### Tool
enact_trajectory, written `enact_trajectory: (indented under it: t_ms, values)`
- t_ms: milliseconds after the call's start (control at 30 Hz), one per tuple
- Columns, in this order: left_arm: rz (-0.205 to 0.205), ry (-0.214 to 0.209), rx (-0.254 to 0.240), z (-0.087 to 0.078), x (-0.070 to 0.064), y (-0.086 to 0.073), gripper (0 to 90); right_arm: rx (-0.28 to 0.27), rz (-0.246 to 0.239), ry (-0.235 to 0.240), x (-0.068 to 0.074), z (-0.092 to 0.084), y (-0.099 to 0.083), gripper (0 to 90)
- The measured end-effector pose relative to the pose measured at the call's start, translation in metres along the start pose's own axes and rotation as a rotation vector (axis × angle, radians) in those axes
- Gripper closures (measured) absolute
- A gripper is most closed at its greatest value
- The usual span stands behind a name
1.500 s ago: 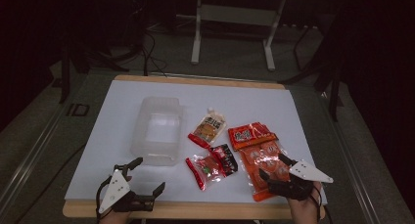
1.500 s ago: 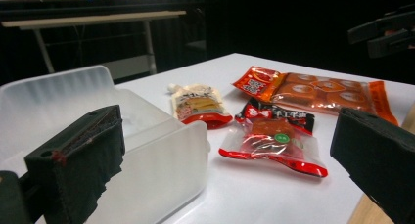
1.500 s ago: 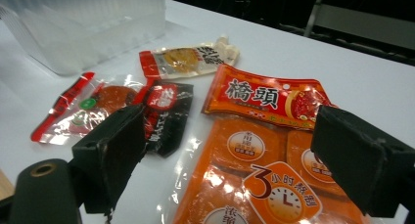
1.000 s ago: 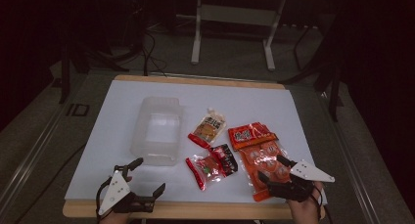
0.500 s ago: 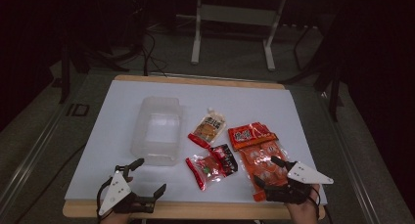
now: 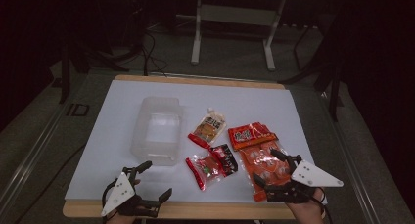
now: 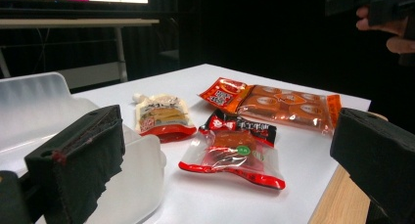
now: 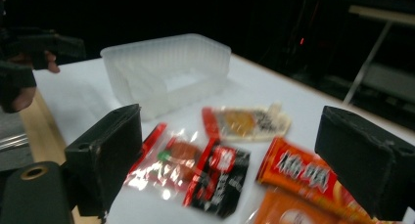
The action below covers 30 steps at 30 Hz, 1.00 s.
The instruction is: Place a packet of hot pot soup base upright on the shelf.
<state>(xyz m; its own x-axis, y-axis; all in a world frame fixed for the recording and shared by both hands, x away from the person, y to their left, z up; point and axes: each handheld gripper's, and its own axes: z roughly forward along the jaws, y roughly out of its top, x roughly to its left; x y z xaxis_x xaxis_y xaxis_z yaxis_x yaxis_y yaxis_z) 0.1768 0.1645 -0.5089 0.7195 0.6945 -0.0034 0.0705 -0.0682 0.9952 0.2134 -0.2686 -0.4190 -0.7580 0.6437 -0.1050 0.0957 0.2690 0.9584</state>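
The right gripper (image 6: 272,170) hangs over the near end of the long orange snack pack (image 6: 259,160), jaws wide apart and closed on nothing, as if lining up to pick it; that pack lies flat at the right of the white counter (image 6: 117,106), its red header pointing away from the person. The left gripper (image 6: 155,179) waits at the near edge, jaws also spread and empty, just short of the clear plastic tub (image 6: 157,131), probably to steady it. Between them lie the small red-and-black packet (image 6: 211,166) and the pale pouch (image 6: 208,126); all three seem laid out beside the tub within easy reach for loading, and the tub looks empty.
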Motion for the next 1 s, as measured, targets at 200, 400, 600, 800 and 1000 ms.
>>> enact_trajectory:
  t_ms: [200, 400, 600, 800, 1000]
  values:
    - [-0.002, 0.007, 0.029, 0.001, -0.001, 0.001, 0.2, -0.037, -0.014, -0.032, -0.010, -0.006, 0.020, 13.0]
    - [-0.006, 0.015, 0.031, 0.000, -0.001, 0.001, 0.2, -0.031, -0.038, -0.077, -0.031, -0.005, 0.037, 13.1]
    - [-0.005, 0.018, 0.032, 0.001, -0.001, 0.000, 0.2, -0.018, -0.040, -0.083, -0.048, 0.001, 0.044, 13.1]
    - [-0.001, 0.021, 0.033, 0.001, 0.000, 0.000, 0.1, 0.006, -0.018, -0.099, -0.069, 0.011, 0.043, 13.7]
    - [-0.001, 0.015, 0.035, 0.002, 0.000, -0.001, 0.2, 0.070, -0.011, -0.111, -0.091, 0.029, 0.035, 13.7]
